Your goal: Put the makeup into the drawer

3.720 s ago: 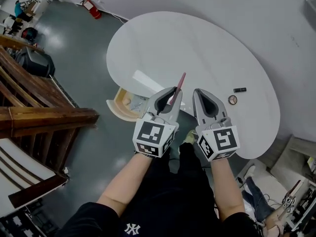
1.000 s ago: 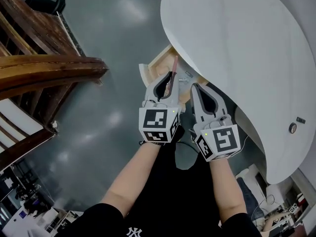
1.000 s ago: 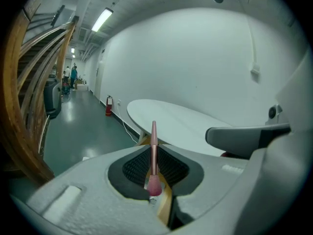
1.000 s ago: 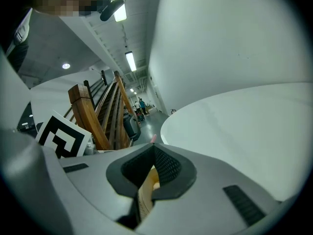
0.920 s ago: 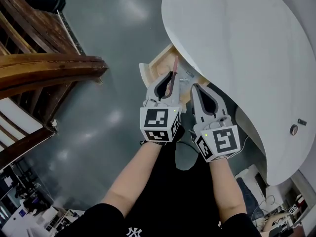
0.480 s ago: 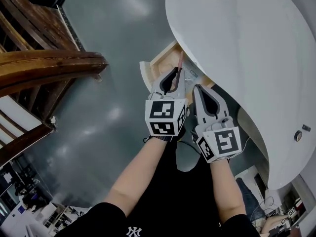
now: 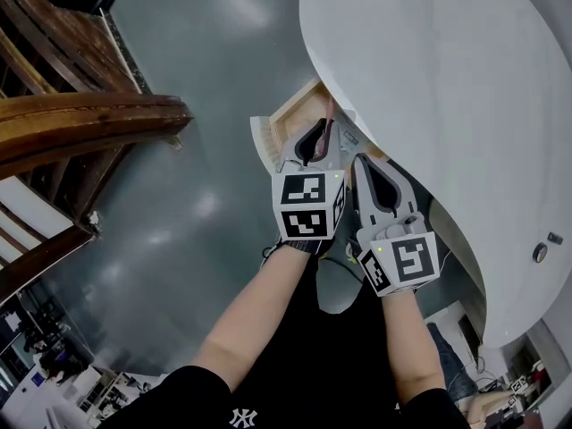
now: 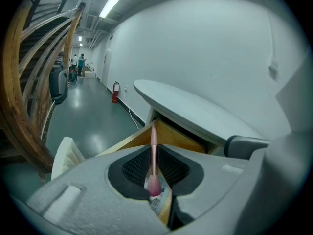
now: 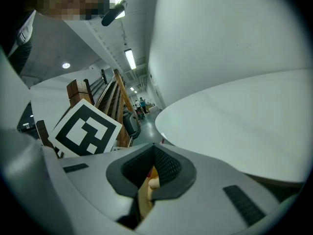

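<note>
A pink makeup brush (image 7: 328, 119) stands gripped between the jaws of my left gripper (image 7: 322, 138), handle pointing forward, over the open wooden drawer (image 7: 288, 118) under the white oval table (image 7: 447, 79). In the left gripper view the brush (image 8: 153, 151) runs up between the black pads, bristles near the camera, with the drawer (image 8: 176, 137) just beyond. My right gripper (image 7: 363, 163) is beside the left one, shut with nothing in it; in its own view the jaws (image 9: 152, 152) meet at the tip. A small round compact (image 7: 539, 252) lies at the table's right edge.
The drawer's pale front panel (image 7: 265, 141) juts out over the grey floor (image 7: 197, 70). A wooden stair railing (image 7: 89, 114) stands at the left. A red fire extinguisher (image 8: 115, 91) sits by the far wall. The left gripper's marker cube (image 9: 85, 129) fills the right gripper view's left.
The left gripper with the brush has shifted a little right and forward over the open drawer. Seconds ago the brush was over the tabletop. The right gripper stays shut alongside.
</note>
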Tool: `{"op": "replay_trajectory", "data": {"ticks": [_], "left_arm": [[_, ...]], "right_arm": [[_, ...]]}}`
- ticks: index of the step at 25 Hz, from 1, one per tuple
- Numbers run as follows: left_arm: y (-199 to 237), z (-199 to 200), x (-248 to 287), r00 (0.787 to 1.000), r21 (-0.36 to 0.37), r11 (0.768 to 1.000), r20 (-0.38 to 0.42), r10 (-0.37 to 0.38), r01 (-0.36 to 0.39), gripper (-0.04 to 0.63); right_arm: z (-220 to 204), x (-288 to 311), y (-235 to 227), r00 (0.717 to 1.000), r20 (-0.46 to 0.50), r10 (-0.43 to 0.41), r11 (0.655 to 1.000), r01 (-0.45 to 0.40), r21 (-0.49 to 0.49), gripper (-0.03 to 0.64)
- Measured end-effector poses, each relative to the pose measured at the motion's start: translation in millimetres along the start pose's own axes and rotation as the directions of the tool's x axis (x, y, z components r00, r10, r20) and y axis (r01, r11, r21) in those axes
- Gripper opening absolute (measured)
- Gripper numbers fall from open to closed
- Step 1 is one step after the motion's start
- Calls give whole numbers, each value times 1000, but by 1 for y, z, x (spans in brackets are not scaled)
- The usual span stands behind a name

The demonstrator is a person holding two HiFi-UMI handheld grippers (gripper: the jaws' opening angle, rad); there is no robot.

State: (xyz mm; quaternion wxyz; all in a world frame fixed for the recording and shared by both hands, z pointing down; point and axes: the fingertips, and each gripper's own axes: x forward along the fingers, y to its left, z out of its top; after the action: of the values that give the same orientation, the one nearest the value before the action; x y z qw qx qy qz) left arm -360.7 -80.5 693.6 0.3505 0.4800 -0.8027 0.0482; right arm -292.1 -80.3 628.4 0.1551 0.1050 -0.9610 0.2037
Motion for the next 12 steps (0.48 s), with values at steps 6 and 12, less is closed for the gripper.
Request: {"op": "replay_trajectory", "data": {"ticks": [6,12], "left_arm": [[1,3,4,1000,1,1000,6,6,-6,52],[2,2,4,1000,-3,1000,9,7,-7,52]], "right_arm": [[-2,2,-5,1000,4,-1,1000,1,1,15],[-2,0,-7,1000,4,-7,1000,7,4,15]]}}
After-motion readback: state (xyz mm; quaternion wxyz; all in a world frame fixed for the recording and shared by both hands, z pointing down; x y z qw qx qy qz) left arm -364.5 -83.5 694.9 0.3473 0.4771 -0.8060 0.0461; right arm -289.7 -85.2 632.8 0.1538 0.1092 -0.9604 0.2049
